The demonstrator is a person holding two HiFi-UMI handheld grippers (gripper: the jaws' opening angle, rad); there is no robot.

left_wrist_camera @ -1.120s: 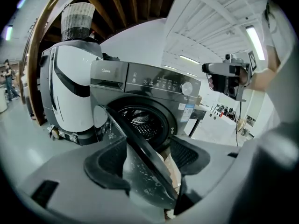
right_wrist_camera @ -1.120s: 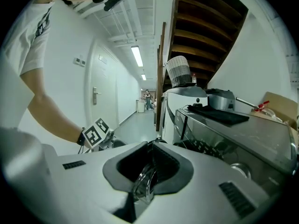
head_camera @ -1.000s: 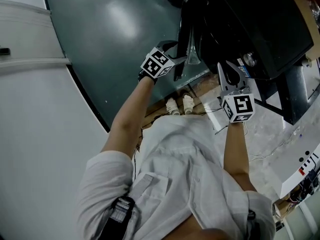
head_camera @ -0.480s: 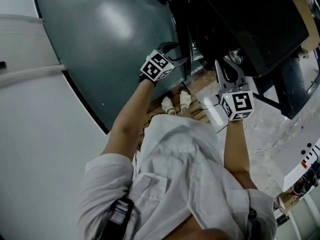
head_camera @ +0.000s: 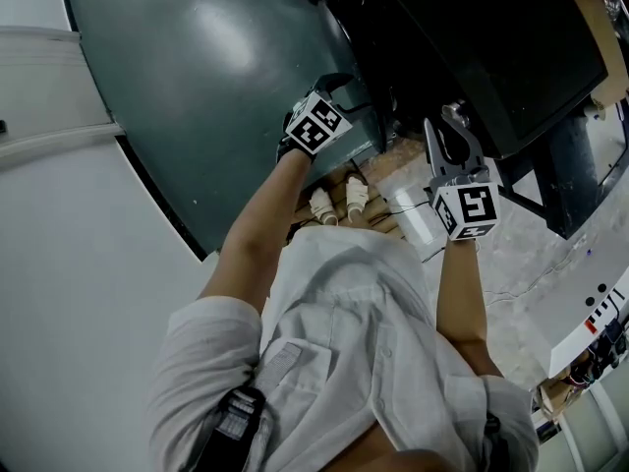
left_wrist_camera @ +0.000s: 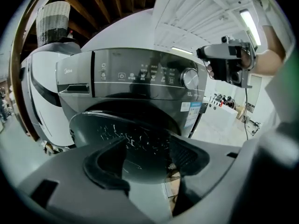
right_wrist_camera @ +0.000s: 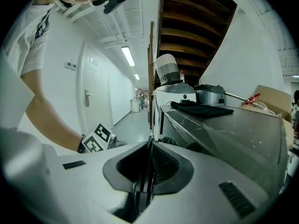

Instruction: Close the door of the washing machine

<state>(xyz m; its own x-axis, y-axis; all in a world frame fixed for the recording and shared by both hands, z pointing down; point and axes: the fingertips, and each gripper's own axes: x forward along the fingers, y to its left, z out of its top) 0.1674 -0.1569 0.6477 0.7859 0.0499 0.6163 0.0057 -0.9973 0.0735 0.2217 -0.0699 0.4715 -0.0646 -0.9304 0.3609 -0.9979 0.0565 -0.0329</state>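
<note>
The dark washing machine point(head_camera: 472, 37) fills the upper right of the head view. In the left gripper view its control panel and knob point(left_wrist_camera: 189, 77) face me. Its round door point(left_wrist_camera: 126, 129), dark with a glass bulge, stands just ahead of my left gripper point(left_wrist_camera: 149, 153); the jaws are wide open with the door's rim across the gap. From above, the left gripper point(head_camera: 349, 101) sits against the door point(head_camera: 366, 136), close to the machine's front. My right gripper point(head_camera: 449, 126) hovers by the machine's front corner, empty, its pads together point(right_wrist_camera: 149, 164).
A white appliance point(left_wrist_camera: 44, 92) stands beside the machine with a striped basket point(left_wrist_camera: 53, 15) on top. A pot point(right_wrist_camera: 210, 96) and a black cloth point(right_wrist_camera: 201, 107) lie on the machine's top. My white shoes point(head_camera: 334, 203) and a white block point(head_camera: 423, 226) are on the floor.
My left gripper has moved right, toward the machine, and the door has swung in with it, narrowing the opening. The right gripper has shifted a little.
</note>
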